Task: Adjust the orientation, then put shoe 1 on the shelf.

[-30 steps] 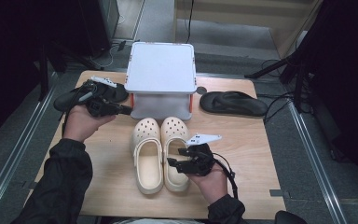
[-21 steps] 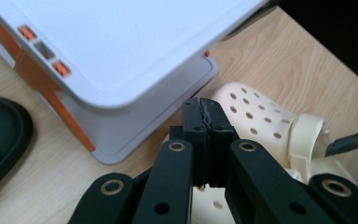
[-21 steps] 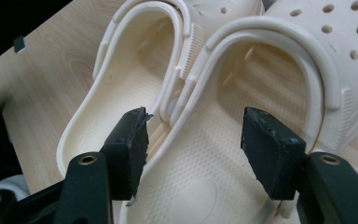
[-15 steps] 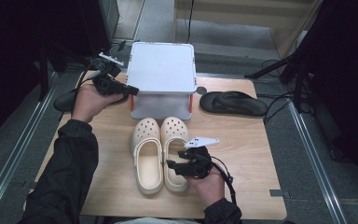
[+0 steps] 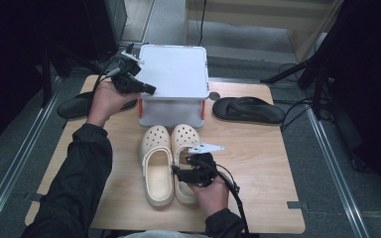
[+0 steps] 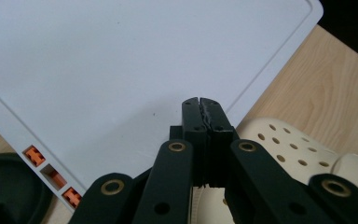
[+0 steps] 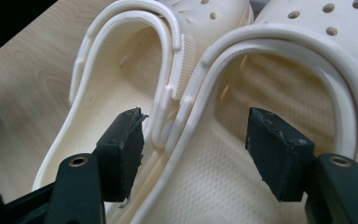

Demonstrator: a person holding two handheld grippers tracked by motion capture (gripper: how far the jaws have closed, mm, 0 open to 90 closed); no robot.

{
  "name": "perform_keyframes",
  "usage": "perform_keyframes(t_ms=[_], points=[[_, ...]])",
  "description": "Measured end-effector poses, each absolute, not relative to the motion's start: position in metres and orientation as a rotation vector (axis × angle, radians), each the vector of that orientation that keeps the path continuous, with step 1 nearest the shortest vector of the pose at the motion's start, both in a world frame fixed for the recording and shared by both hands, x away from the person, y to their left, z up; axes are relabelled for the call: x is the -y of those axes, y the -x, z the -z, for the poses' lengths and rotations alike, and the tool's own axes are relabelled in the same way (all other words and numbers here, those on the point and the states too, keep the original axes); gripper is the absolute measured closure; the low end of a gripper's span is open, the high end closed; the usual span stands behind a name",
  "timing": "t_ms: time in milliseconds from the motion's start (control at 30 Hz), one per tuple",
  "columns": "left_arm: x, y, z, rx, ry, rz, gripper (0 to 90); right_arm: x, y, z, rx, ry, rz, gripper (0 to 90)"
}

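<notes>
Resting the right gripper (image 5: 174, 171) low over the pair of cream perforated foam clogs (image 5: 155, 140), side by side on the pale wooden table (image 5: 258, 163) just in front of the white plastic lidded box with orange latches (image 5: 173, 69). Having just been opening its jaws to a wide gap, with the touching inner walls and heel straps of both clogs lying between the pads but not pressed by them. Holding the left gripper (image 5: 146, 90) with jaws squeezed fully together and empty, hovering at the left front edge of the box lid.

Risking, probably, a grab of both clogs at once if closing here, since straddling two soft walls; likely dragging the second clog along or letting one slip free on lifting. Risking also a skid off the smooth lid, pushing with shut jaws instead of catching under its rim, and so shoving the whole box back. Possibly nudging the black rubber flip-flop (image 5: 74, 106) beside the left hand (image 5: 106, 99) off the table edge. Lying well apart on the right, another black flip-flop (image 5: 248, 109).
</notes>
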State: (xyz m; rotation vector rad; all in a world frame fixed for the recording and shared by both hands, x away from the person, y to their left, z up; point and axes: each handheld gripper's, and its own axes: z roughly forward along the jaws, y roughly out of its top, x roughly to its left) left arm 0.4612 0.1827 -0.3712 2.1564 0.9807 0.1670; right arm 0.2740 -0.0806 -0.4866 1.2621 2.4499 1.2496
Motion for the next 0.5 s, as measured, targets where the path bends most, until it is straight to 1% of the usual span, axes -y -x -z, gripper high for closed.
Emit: perform_keyframes(t_ms=[167, 300, 500], points=[[-0.185, -0.463, 0.371, -0.983, -2.154, -0.139, 90.0, 0.066, -0.280, 0.488, -2.444, -1.275, -1.252, 38.2], [-0.184, -0.462, 0.372, -0.983, -2.152, -0.144, 90.0, 0.055, -0.283, 0.490, -2.443, -1.287, -1.234, 36.9], [-0.185, -0.463, 0.372, -0.980, -2.145, -0.134, 90.0, 0.047, -0.289, 0.494, -2.405, -1.347, -1.214, 37.4]])
